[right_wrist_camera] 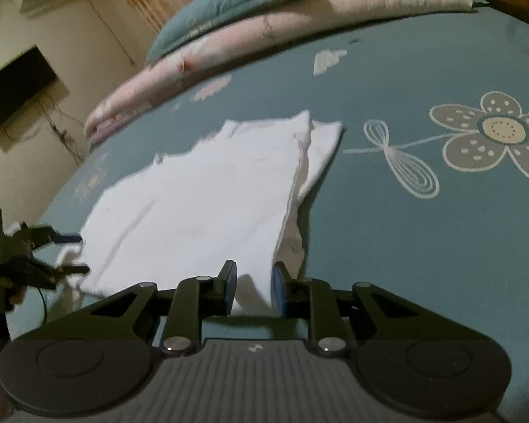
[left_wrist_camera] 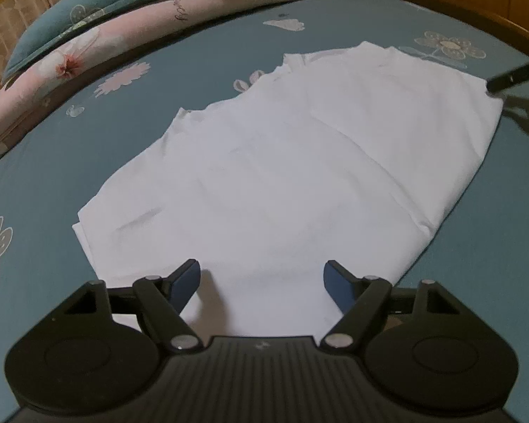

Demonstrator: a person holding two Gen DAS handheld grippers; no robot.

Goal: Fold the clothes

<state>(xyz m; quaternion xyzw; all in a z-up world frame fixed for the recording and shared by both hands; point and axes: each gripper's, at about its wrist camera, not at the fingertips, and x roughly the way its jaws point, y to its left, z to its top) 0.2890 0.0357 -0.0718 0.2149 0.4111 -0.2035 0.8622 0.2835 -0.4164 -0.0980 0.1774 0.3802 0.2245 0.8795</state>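
- My left gripper (left_wrist_camera: 261, 282) is wide open; its 2 blue pads stand over the near edge of the white garment (left_wrist_camera: 292, 176), with nothing between them.
- My right gripper (right_wrist_camera: 254, 287) is partly closed around a corner of the same garment; the view is a bit blurred, so I think the pads touch the cloth, but I cannot tell for sure.
- The garment lies folded on the teal flowered bedsheet (left_wrist_camera: 70, 162).
- A pink quilt (left_wrist_camera: 98, 46) and a teal pillow (left_wrist_camera: 98, 3) lie at 11 o'clock from it.

One white garment (left_wrist_camera: 282, 176); two hand-held grippers (left_wrist_camera: 261, 282), one pillow (left_wrist_camera: 98, 3); one quilt (left_wrist_camera: 123, 46)
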